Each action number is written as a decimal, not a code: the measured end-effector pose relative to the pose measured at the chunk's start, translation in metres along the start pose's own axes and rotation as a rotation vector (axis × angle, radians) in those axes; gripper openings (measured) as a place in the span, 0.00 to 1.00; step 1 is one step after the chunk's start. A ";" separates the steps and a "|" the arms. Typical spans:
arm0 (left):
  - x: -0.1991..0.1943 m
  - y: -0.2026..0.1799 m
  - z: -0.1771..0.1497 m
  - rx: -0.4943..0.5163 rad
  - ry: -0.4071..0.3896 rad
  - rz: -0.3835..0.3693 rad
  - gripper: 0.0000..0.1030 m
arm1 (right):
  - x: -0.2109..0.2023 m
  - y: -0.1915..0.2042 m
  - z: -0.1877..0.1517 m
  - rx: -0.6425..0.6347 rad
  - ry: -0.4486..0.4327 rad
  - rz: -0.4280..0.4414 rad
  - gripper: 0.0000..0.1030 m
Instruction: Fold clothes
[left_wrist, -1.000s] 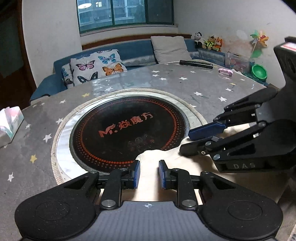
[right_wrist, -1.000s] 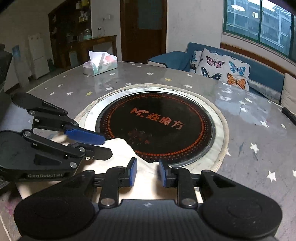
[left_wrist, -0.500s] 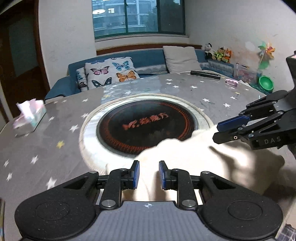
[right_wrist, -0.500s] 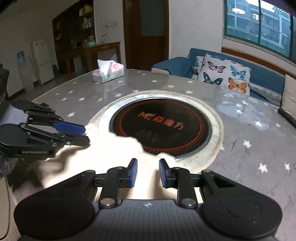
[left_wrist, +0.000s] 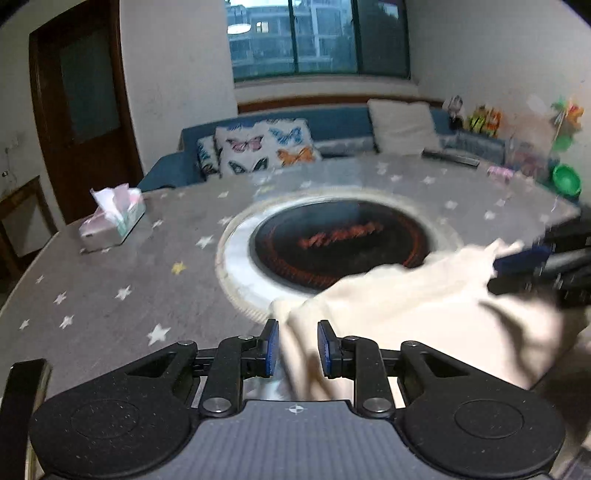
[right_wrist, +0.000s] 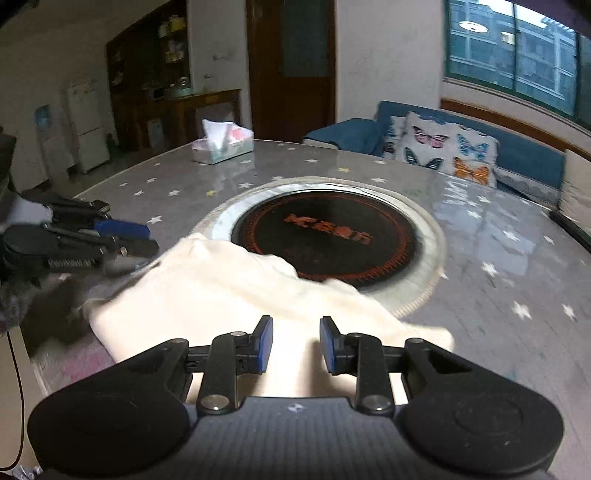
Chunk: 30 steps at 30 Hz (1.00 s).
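Looking across a round grey table with a white star print (left_wrist: 110, 295), taking up most of both views. Noting a black circular glass hotplate with orange lettering (left_wrist: 332, 243) set into the middle of it.

Finding a cream-coloured soft fabric garment (left_wrist: 424, 314) heaped at the near edge of the table, reaching onto the near rim of the hotplate and sagging in loose, shadowed creases. Judging it to be bunched rather than laid flat, with no clean crease or squared edge showing anywhere.

Pinching a raised ridge at the left end of the garment in the jaws of the black left gripper with blue pads (left_wrist: 297, 347), the cloth filling the narrow gap. Opening the jaws of the matching right gripper (right_wrist: 295, 343) over the right end, with cream cloth lying between and under the pads but not visibly pressed.

Passing over a pastel tissue box (left_wrist: 110, 225) standing far left on the table, well apart from the garment.

Reckoning the fold as barely begun: spreading the garment flat, bringing its edges together and pressing a tidy stack all remaining to be done.
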<state>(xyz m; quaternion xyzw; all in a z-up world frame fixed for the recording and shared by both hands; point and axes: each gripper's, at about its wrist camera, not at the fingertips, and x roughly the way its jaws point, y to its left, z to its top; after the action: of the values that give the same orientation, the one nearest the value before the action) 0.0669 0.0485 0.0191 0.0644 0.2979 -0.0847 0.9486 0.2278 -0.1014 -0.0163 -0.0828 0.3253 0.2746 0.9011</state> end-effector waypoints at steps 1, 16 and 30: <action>-0.003 -0.001 0.002 -0.007 -0.012 -0.014 0.25 | -0.003 -0.004 -0.004 0.017 0.000 -0.012 0.26; 0.029 -0.018 -0.002 0.019 0.057 -0.043 0.25 | -0.011 -0.064 -0.014 0.176 -0.015 -0.083 0.25; 0.005 -0.014 -0.002 0.008 0.031 -0.047 0.25 | -0.040 -0.054 -0.015 0.104 0.021 -0.040 0.20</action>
<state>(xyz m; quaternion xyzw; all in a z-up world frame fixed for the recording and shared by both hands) 0.0672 0.0342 0.0138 0.0624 0.3135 -0.1072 0.9414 0.2241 -0.1693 -0.0048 -0.0450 0.3469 0.2383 0.9060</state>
